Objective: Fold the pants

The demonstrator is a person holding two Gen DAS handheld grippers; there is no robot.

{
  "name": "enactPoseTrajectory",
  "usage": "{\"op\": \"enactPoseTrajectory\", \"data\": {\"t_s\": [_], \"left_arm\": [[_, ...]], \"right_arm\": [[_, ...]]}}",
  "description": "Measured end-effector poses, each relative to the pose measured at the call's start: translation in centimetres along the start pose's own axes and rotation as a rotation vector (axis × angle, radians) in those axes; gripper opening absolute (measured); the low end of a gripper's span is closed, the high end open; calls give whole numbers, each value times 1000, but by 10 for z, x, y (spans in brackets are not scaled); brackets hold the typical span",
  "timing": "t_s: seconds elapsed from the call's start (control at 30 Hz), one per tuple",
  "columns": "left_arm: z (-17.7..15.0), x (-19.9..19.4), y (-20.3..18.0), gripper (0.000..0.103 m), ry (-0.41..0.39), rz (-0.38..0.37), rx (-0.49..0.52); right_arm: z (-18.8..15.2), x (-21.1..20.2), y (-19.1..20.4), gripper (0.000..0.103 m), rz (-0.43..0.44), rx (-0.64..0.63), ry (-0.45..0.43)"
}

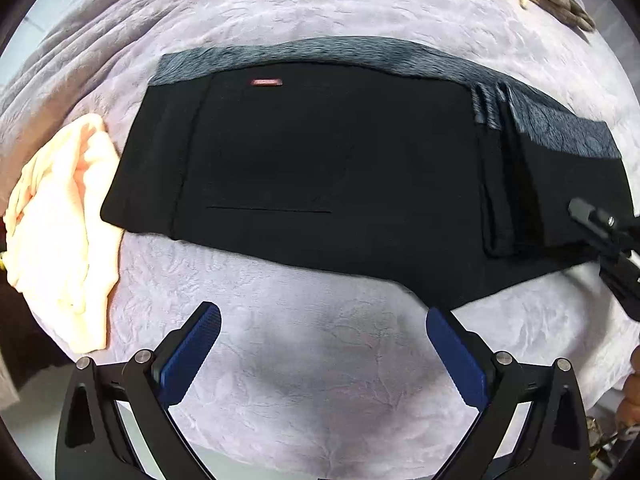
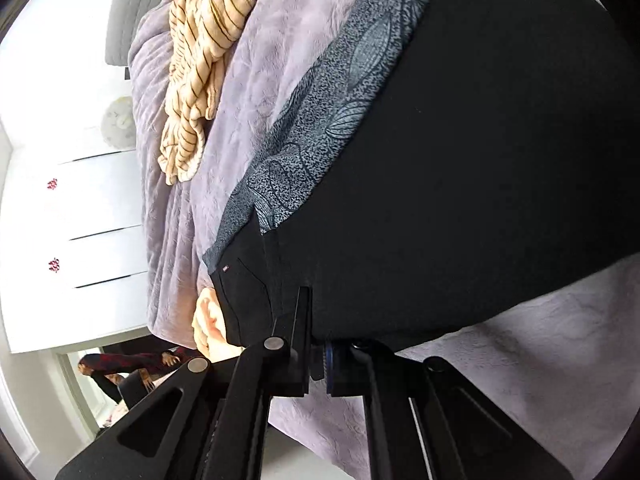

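Pants (image 1: 320, 168), small red label (image 1: 266, 82) unreadable, lie pinched by right claw (image 2: 318, 354); left claw (image 1: 324, 344) gapes empty.

Black fabric pants (image 1: 304, 168), folded into a wide flat band across a lilac textured bedspread. Surface smooth, mostly uncreased. Back pocket faces up: straight seam line along its lower edge, small red-pink label (image 1: 265, 82) near the top edge. A grey leaf-patterned strip of fabric (image 2: 320, 128) runs along the far long edge, peeking out from under the black layer (cannot tell if it is lining or a separate garment). At the right end in the left wrist view several layers stack up, edges showing as parallel folds (image 1: 500, 184). The near right corner is pinched between closed dark gripper fingers; left end lies flat, touching a peach cloth.
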State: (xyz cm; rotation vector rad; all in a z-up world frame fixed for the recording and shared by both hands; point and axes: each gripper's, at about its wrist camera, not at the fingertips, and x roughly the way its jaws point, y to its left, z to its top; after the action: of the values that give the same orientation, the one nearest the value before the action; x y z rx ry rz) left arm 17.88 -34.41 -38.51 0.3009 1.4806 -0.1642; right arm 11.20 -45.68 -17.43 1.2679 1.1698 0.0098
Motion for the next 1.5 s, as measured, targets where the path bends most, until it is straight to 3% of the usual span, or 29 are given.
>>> {"op": "enactPoseTrajectory", "data": {"t_s": [0.17, 0.3, 0.37, 0.43, 0.5, 0.53, 0.63, 0.8, 0.87, 0.93, 1.0, 1.13, 1.2, 1.33, 1.5], "left_arm": [[-5, -13, 21, 103, 3, 21, -8], [-4, -23, 29, 103, -13, 9, 2], [-2, -28, 31, 103, -19, -7, -1], [-3, -37, 38, 103, -31, -39, -4], [-11, -45, 47, 103, -33, -63, 7], [-7, -41, 44, 103, -31, -66, 16], [10, -22, 43, 103, -21, -70, 23], [15, -9, 49, 103, -14, -65, 21], [15, -4, 55, 103, -9, -65, 11], [14, 2, 60, 103, 5, -66, -2], [12, 8, 65, 103, 16, -69, -8], [8, 19, 72, 103, 26, -94, -13], [10, 26, 77, 103, 44, -109, -24], [16, 45, 98, 103, 122, -216, -111], [23, 48, 104, 103, 141, -227, -84]], "right_arm": [[7, 21, -22, 5, -52, 78, 31], [0, 17, -1, 10, -105, -9, 92], [-8, 14, 12, 22, -134, -66, 126], [-19, 10, 25, 61, -165, -131, 139], [-33, 4, 38, 69, -204, -203, 136], [-37, 1, 43, 69, -201, -206, 113], [-40, -12, 66, 69, -306, -325, 33], [8, -29, 93, 71, -534, -432, -157], [31, -11, 83, 71, -561, -401, -122], [39, 16, 70, 71, -546, -320, -21], [31, 33, 61, 71, -506, -306, 37], [-5, 49, 84, 71, -484, -404, 95], [-21, 52, 87, 71, -499, -421, 110], [-39, 32, 91, 72, -503, -416, 94], [-62, 11, 86, 72, -528, -382, 62]]}}
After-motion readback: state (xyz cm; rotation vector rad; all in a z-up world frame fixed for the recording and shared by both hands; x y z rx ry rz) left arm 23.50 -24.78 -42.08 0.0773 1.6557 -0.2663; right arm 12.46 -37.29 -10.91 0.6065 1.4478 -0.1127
